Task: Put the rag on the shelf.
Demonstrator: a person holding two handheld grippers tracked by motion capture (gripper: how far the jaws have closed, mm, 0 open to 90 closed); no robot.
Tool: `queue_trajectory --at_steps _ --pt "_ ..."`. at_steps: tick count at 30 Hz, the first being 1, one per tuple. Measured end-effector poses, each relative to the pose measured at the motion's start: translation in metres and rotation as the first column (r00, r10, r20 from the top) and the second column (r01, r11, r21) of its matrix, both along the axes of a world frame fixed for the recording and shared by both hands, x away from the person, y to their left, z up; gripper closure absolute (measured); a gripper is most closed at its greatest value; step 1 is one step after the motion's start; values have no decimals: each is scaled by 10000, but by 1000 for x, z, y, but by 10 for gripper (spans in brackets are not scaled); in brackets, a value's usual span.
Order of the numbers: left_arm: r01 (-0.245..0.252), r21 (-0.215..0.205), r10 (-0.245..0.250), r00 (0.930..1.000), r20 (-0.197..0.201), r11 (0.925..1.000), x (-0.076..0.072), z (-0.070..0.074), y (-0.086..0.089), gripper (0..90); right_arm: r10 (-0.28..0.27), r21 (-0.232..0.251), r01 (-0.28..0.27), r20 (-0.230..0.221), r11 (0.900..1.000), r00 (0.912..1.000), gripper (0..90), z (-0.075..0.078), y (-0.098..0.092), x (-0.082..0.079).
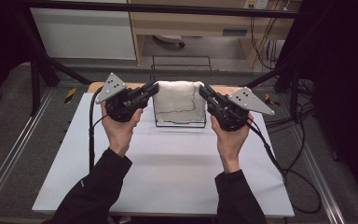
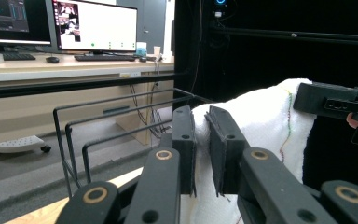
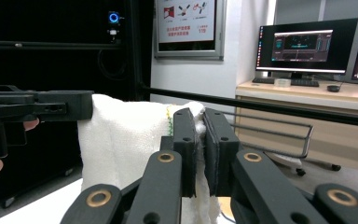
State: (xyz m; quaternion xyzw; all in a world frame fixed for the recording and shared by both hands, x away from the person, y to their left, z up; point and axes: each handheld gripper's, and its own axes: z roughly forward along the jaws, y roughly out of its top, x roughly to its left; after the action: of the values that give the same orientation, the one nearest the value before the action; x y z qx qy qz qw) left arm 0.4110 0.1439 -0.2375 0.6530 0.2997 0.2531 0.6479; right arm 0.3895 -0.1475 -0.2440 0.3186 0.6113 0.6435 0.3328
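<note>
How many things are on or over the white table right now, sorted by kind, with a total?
Towels: 1, the white towel held up by its two top corners.
Wire racks: 1, the black wire rack behind the towel.
Grippers: 2, the left gripper and the right gripper, each shut on a towel corner.
Total: 4

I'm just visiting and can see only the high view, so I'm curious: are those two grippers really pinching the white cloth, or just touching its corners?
Observer: Pinching. The left gripper has an edge of the white towel squeezed between its pads.
Operator: And the other one?
Observer: Same. The right gripper is shut on the opposite top edge.
Operator: Is the cloth plain white?
Observer: No, the left gripper view shows coloured stitching along its hem.
</note>
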Motion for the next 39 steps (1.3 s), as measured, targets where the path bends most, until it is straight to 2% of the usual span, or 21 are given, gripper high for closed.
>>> queue_trajectory --at_steps 8,18,21,31,36,39 --pt "-35 -134 38 9997 228 9999 7 14 -2 812 -130 161 126 258 9998 9996 845 14 0 8" --pt "-116 -162 125 9983 564 9998 17 30 -3 812 -288 128 281 561 9995 9980 845 31 1 18" --pt "-154 -279 170 9981 590 9995 20 34 -3 812 -318 121 311 644 9994 9974 845 35 2 21" --pt "-317 -217 331 9971 691 9993 34 50 -3 812 -360 125 351 788 9993 9962 845 50 4 33" --pt "-284 -415 309 9977 604 9987 41 58 -2 812 -408 148 397 843 9991 9956 845 58 5 38" --pt "-340 -306 359 9974 629 9990 45 62 -3 812 -442 125 433 852 9990 9954 845 62 6 42"
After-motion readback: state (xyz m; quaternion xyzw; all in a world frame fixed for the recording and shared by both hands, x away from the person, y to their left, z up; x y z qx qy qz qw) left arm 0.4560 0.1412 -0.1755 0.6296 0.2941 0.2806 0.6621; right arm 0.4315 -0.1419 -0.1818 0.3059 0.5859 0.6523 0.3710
